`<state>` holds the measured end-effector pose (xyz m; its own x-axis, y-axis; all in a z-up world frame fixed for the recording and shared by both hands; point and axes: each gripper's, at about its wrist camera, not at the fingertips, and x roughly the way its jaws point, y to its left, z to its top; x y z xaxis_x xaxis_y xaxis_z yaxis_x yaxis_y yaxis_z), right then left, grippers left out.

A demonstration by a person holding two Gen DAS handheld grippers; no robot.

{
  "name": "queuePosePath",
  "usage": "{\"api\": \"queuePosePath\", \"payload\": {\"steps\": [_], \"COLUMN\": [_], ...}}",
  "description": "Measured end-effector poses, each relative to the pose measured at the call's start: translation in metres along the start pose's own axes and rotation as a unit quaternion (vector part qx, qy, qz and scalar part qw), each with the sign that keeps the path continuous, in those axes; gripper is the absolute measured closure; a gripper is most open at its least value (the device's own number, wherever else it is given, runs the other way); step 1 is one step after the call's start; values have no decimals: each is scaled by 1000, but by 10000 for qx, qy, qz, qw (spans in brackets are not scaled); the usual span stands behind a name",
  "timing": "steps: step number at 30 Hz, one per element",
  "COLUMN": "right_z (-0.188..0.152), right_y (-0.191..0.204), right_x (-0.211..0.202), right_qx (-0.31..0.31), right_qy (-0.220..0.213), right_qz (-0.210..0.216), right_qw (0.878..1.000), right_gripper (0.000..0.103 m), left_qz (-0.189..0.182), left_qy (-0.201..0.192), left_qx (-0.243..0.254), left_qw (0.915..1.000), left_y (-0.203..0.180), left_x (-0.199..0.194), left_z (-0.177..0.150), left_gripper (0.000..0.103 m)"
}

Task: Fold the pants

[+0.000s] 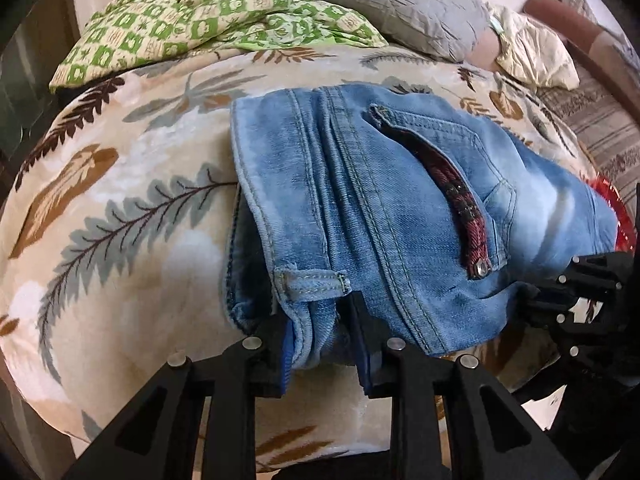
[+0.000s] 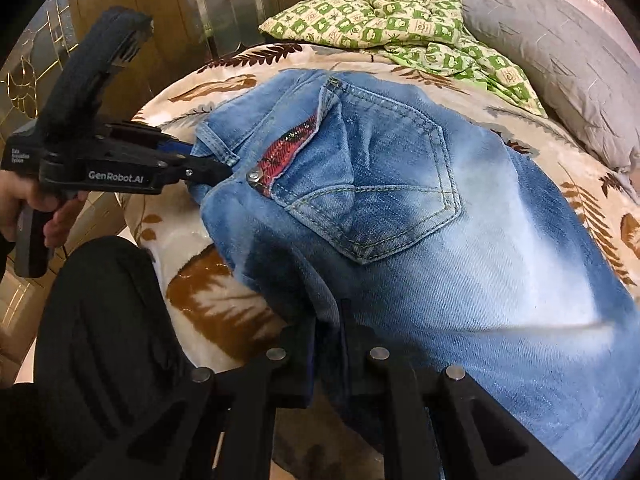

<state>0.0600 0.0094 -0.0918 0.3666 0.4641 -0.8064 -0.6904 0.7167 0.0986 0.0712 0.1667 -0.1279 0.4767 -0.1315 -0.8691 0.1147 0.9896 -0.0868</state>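
Observation:
Light blue jeans [image 1: 380, 200] lie on a bed with a leaf-print blanket [image 1: 120, 208], back pocket with red plaid trim [image 2: 368, 184] facing up. My left gripper [image 1: 320, 340] is shut on the waistband by a belt loop [image 1: 312, 282]; it also shows in the right wrist view [image 2: 208, 168], gripping the waistband from the left. My right gripper [image 2: 326, 352] is shut on the near edge of the jeans [image 2: 460, 280]; it shows at the right edge of the left wrist view [image 1: 536, 304].
A green checked quilt [image 1: 192, 12] and a grey pillow [image 1: 400, 4] lie at the head of the bed. A cream cloth [image 1: 532, 56] sits at the far right. Glass-panelled wooden doors [image 2: 120, 0] stand left of the bed. My dark-clad leg [image 2: 100, 320] is near the bed's edge.

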Motion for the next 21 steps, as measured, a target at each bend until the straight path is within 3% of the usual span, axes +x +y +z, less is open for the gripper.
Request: {"api": "queuePosePath", "payload": {"steps": [2, 5, 7, 12, 15, 16, 17, 18, 19, 21], "right_z": [-1, -1, -1, -1, 0, 0, 0, 0, 0, 2], "right_y": [3, 3, 2, 2, 4, 3, 1, -2, -6, -12], "right_x": [-1, -3, -3, -3, -5, -7, -10, -15, -20, -31], "right_qx": [-8, -44, 0, -28, -72, -70, -51, 12, 117, 286], "right_qy": [-11, -39, -27, 29, 79, 78, 72, 24, -72, -240], "right_qz": [-25, -25, -19, -86, -171, -243, -376, -353, -187, -62], "right_qw": [10000, 10000, 10000, 10000, 9998, 9996, 9993, 9994, 9997, 9993], "right_gripper": [90, 88, 86, 81, 72, 55, 27, 14, 5, 5], "left_qz": [1, -93, 77, 238, 208, 243, 405, 641, 638, 532], "left_qy": [-55, -261, -252, -88, -44, -91, -180, -359, -425, -447], "left_qx": [-23, -14, 161, 133, 1, -54, -74, -78, -88, -206], "left_qw": [10000, 9996, 9995, 9996, 9998, 9996, 9990, 9973, 9970, 9974], "left_y": [0, -5, -13, -17, -15, -15, -14, -13, -11, -8], "left_x": [0, -1, 0, 0, -8, -13, -19, -29, -34, -44], "left_z": [0, -5, -6, -1, 2, 3, 5, 6, 7, 10], "left_gripper": [73, 46, 39, 38, 34, 23, 6, 2, 2, 1]}}
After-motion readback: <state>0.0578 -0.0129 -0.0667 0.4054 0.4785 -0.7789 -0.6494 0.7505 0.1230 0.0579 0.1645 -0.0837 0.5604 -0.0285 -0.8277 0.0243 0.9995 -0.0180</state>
